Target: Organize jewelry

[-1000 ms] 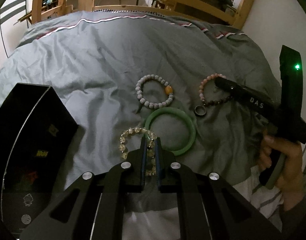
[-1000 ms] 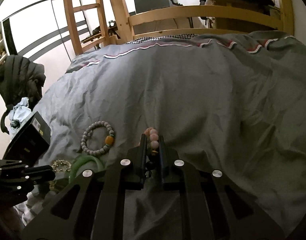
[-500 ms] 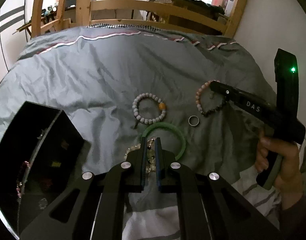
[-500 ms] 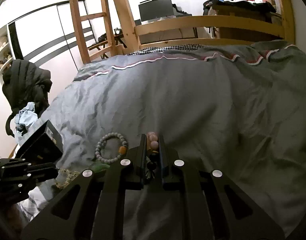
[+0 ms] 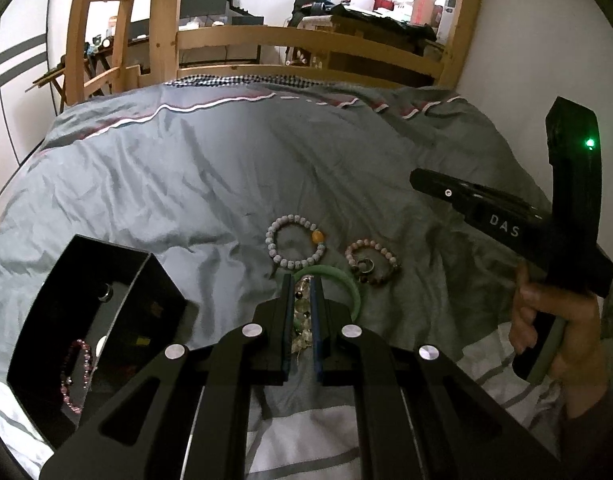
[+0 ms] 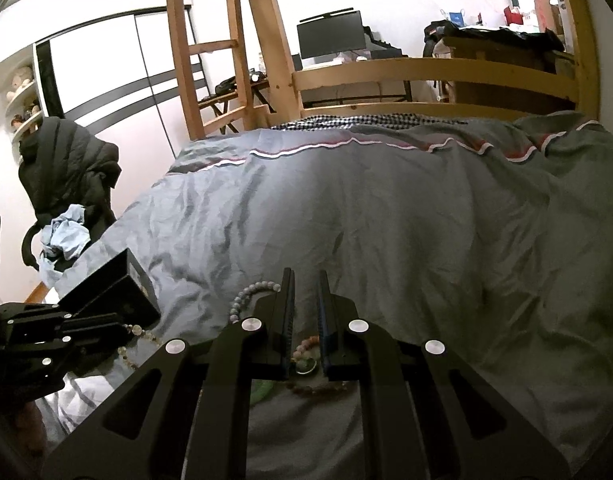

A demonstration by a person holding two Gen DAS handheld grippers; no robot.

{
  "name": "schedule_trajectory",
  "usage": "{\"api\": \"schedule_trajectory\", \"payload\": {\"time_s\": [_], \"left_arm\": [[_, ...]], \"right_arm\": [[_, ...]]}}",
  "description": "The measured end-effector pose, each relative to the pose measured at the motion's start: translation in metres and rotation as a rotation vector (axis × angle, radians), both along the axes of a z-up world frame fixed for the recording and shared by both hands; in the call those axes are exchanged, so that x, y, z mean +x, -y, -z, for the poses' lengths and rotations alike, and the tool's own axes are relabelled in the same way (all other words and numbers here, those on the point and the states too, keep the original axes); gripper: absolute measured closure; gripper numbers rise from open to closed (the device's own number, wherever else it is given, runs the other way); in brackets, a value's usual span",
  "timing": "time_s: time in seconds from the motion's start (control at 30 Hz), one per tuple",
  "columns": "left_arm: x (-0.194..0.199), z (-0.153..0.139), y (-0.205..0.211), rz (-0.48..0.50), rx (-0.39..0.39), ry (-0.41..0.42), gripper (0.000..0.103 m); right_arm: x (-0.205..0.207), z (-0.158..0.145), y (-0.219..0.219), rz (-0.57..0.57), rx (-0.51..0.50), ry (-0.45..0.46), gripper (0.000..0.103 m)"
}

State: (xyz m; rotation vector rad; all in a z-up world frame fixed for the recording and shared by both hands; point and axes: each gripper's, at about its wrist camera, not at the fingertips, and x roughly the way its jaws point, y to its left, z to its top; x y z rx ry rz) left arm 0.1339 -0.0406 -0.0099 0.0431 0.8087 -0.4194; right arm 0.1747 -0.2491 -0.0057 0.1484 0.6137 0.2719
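My left gripper is shut on a clear crystal bead bracelet, which hangs from its jaws above the grey bedcover. From the right wrist view the left gripper is at the far left, with the crystal bracelet dangling from it. A black box stands to its left. My right gripper is shut with nothing in it. It is raised above a pink bead bracelet that lies on the cover with a ring on it. A green bangle and a white bead bracelet lie beside them.
The black box holds a pink bracelet and a ring. A wooden bed rail closes the far end, and a wall runs along the right. A chair with a dark jacket stands left of the bed. A hand holds the right gripper.
Both grippers have risen. The crystal bracelet has come up off the cover in the left jaws. The pink bracelet has left the right jaws and lies by the green bangle.
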Motion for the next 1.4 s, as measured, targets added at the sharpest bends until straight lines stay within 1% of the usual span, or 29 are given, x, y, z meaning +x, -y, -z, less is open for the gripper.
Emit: {"api": "schedule_trajectory", "payload": {"time_s": [0.1,0.17,0.2,0.23,0.27,0.3,0.33,0.37,0.43,0.47,0.5,0.53,0.57,0.6,0.63,0.67,0.7,0.83,0.93,1.03,1.1,1.17,1.2,1.23,1.27,1.33,1.4], "left_arm": [[-0.003,-0.005,-0.005,-0.008,-0.014,0.003,0.096],[-0.005,-0.008,-0.009,-0.014,-0.022,0.005,0.096],[-0.006,-0.009,-0.010,-0.016,-0.026,0.007,0.097],[-0.006,-0.010,-0.010,-0.016,-0.028,0.007,0.096],[-0.006,-0.011,-0.010,-0.016,-0.029,0.006,0.096],[-0.006,-0.011,-0.010,-0.016,-0.028,0.006,0.096],[-0.006,-0.010,-0.010,-0.016,-0.027,0.006,0.096],[-0.006,-0.010,-0.010,-0.016,-0.029,0.004,0.096],[-0.005,-0.010,-0.011,-0.017,-0.030,-0.001,0.096],[-0.005,-0.010,-0.012,-0.017,-0.030,-0.003,0.096],[-0.005,-0.010,-0.012,-0.018,-0.030,-0.005,0.096],[-0.005,-0.010,-0.012,-0.018,-0.029,-0.006,0.096],[-0.005,-0.010,-0.012,-0.018,-0.029,-0.008,0.096],[-0.006,-0.010,-0.013,-0.019,-0.030,-0.008,0.096],[-0.006,-0.011,-0.013,-0.020,-0.032,-0.007,0.096],[-0.005,-0.010,-0.013,-0.020,-0.033,-0.009,0.096],[-0.005,-0.011,-0.014,-0.023,-0.036,-0.010,0.096],[-0.004,-0.011,-0.013,-0.025,-0.037,-0.010,0.096],[-0.004,-0.011,-0.014,-0.028,-0.040,-0.007,0.096],[-0.003,-0.010,-0.015,-0.032,-0.044,-0.011,0.096],[-0.002,-0.010,-0.015,-0.030,-0.045,-0.013,0.096],[-0.002,-0.010,-0.015,-0.029,-0.042,-0.012,0.096],[-0.002,-0.010,-0.015,-0.027,-0.041,-0.013,0.096],[-0.002,-0.010,-0.015,-0.027,-0.040,-0.012,0.096],[-0.002,-0.010,-0.015,-0.027,-0.040,-0.012,0.096],[-0.002,-0.010,-0.015,-0.030,-0.040,-0.012,0.096],[-0.002,-0.010,-0.015,-0.034,-0.043,-0.013,0.096]], "right_arm": [[-0.007,-0.007,0.001,0.004,-0.001,0.007,0.092],[-0.006,-0.004,0.002,-0.024,0.002,-0.032,0.091],[-0.004,0.001,0.001,-0.027,-0.005,-0.056,0.087],[-0.003,0.008,0.001,-0.010,-0.015,-0.075,0.081],[0.000,0.018,0.000,-0.012,-0.016,-0.097,0.052],[0.002,0.024,-0.001,-0.020,-0.015,-0.119,0.017],[0.004,0.036,-0.004,-0.035,-0.019,-0.137,0.011],[0.005,0.045,-0.007,-0.046,-0.030,-0.145,0.011],[0.012,0.069,-0.016,-0.047,-0.116,-0.192,0.011],[0.016,0.081,-0.021,-0.033,-0.186,-0.209,0.015],[0.021,0.100,-0.023,-0.015,-0.272,-0.240,0.029],[0.023,0.109,-0.019,-0.017,-0.260,-0.255,0.030],[0.023,0.111,-0.013,-0.009,-0.216,-0.249,0.040],[0.024,0.107,-0.005,0.011,-0.177,-0.241,0.059],[0.024,0.103,-0.001,0.019,-0.165,-0.231,0.066],[0.022,0.097,0.005,0.026,-0.143,-0.205,0.083],[0.020,0.093,0.011,0.033,-0.129,-0.185,0.094],[0.016,0.087,0.024,0.053,-0.073,-0.157,0.100],[0.013,0.079,0.021,0.045,-0.083,-0.116,0.100],[0.011,0.070,0.015,0.022,-0.057,-0.086,0.100],[0.014,0.069,0.014,0.021,-0.054,-0.110,0.099],[0.020,0.076,0.021,0.029,0.009,-0.182,0.098],[0.023,0.082,0.026,0.032,0.048,-0.219,0.096],[0.022,0.087,0.028,0.034,0.062,-0.236,0.094],[0.023,0.092,0.031,0.030,0.079,-0.265,0.088],[0.021,0.099,0.036,0.026,0.125,-0.283,0.080],[0.018,0.102,0.040,0.023,0.179,-0.280,0.068]]}}
